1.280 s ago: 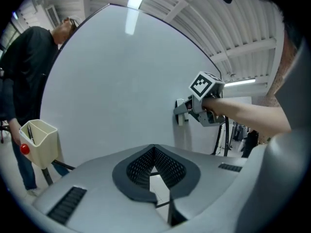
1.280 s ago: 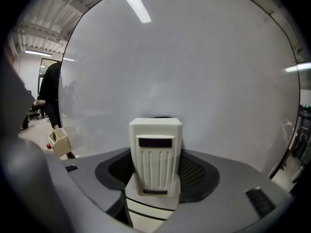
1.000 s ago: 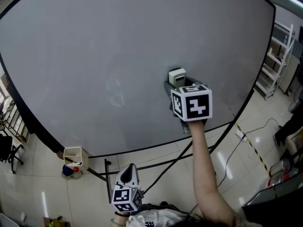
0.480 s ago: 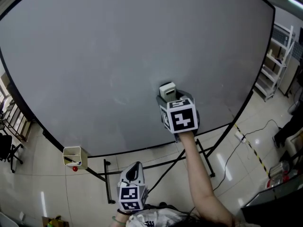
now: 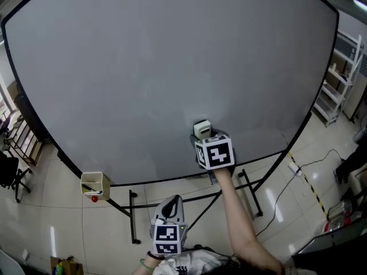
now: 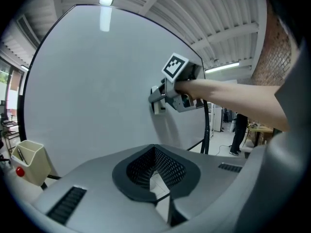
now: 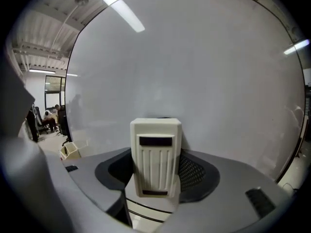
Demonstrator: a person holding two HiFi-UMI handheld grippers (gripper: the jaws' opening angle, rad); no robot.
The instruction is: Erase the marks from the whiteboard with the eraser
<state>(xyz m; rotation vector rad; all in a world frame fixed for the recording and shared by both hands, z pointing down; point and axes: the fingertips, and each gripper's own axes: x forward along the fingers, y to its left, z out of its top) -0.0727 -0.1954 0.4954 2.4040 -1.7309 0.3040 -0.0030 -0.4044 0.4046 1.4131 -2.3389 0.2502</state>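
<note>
Right gripper (image 7: 155, 174) first: its fingers are clamped on the cream eraser (image 7: 155, 154), which stands upright between them, its far face against the whiteboard (image 7: 194, 72). In the head view the right gripper (image 5: 204, 137) has slid down and a little left over the last second. The eraser (image 5: 201, 128) began well up the whiteboard (image 5: 143, 62) and now sits near its lower edge, so this reads as the bottom of a downward wipe.

The surface around the eraser looks plain grey. The faint scribble that showed left of centre a second ago is hardly traceable now, though glare and distance leave that unsure. My read is that the wiping is well along, and what remains is checking for leftover ghosting.

Left gripper (image 6: 154, 168) next: fingers pressed together, nothing between them, only floor showing through the gap below. It hangs low by the body, left gripper (image 5: 169, 209) well clear of the board and idle.

Further out, a cream marker holder (image 5: 92, 184) hangs at the board's lower left edge, untouched.
</note>
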